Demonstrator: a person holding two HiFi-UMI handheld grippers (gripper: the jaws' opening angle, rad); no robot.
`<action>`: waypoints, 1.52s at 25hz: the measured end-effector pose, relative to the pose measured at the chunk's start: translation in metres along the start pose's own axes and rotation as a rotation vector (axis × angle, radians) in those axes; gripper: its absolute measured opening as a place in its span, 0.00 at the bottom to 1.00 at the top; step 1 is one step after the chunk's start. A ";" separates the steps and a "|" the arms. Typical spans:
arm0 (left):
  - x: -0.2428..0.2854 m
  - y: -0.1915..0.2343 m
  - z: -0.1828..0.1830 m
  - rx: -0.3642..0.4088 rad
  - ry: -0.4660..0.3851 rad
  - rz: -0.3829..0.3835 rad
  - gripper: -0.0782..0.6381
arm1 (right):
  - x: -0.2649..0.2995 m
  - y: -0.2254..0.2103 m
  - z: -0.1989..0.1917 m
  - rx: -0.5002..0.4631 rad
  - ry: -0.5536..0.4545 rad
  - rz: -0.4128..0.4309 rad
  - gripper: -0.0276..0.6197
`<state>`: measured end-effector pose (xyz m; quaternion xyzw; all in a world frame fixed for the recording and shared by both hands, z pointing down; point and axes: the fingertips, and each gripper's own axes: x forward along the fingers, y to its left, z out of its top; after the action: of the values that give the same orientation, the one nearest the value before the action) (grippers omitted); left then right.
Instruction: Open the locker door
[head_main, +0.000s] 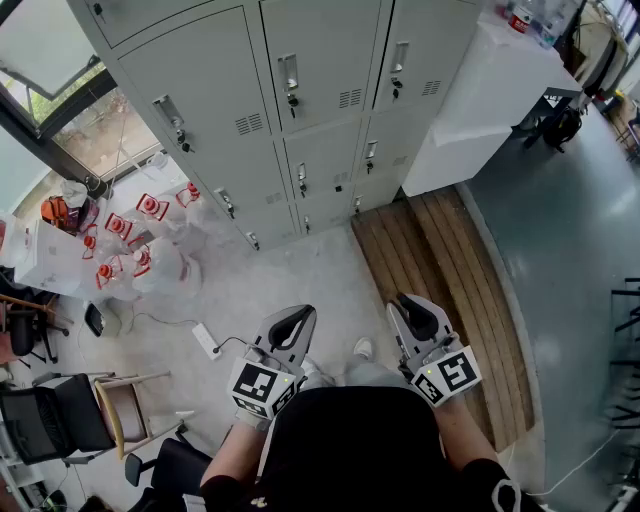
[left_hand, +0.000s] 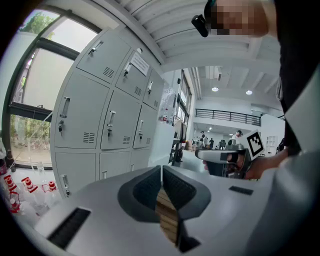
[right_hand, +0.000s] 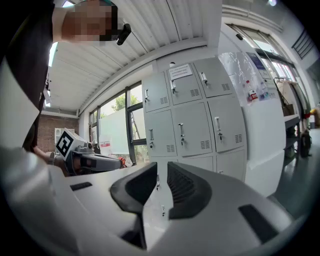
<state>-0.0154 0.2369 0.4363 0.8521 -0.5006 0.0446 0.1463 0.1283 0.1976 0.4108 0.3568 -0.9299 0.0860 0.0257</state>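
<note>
A bank of grey lockers (head_main: 320, 60) stands ahead, every door shut, each with a small handle and lock such as the one (head_main: 289, 78) on the upper middle door. Both grippers hang low near my body, well short of the lockers. My left gripper (head_main: 298, 318) is shut with nothing in it; its pads meet in the left gripper view (left_hand: 161, 172). My right gripper (head_main: 412, 305) shows a narrow gap between its pads (right_hand: 162, 172), nothing in it. The lockers (left_hand: 117, 125) fill the left of that view and the centre of the right gripper view (right_hand: 187, 130).
Clear water jugs with red caps (head_main: 140, 250) crowd the floor left of the lockers, below a window (head_main: 60, 100). A power strip (head_main: 207, 341) lies on the floor and chairs (head_main: 60, 415) stand at lower left. A white counter (head_main: 490, 90) adjoins the lockers; wooden planks (head_main: 440, 270) lie at right.
</note>
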 end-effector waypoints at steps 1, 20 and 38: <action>0.005 -0.002 0.001 0.002 0.001 0.002 0.15 | 0.000 -0.005 0.001 -0.002 -0.003 0.004 0.16; 0.101 -0.034 0.016 0.023 0.010 0.100 0.15 | 0.009 -0.111 0.014 0.070 -0.064 0.116 0.16; 0.174 0.130 0.062 0.015 0.011 0.038 0.15 | 0.177 -0.149 0.035 0.083 -0.058 0.021 0.16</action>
<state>-0.0463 0.0135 0.4429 0.8433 -0.5154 0.0559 0.1418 0.0968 -0.0337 0.4164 0.3500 -0.9296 0.1143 -0.0168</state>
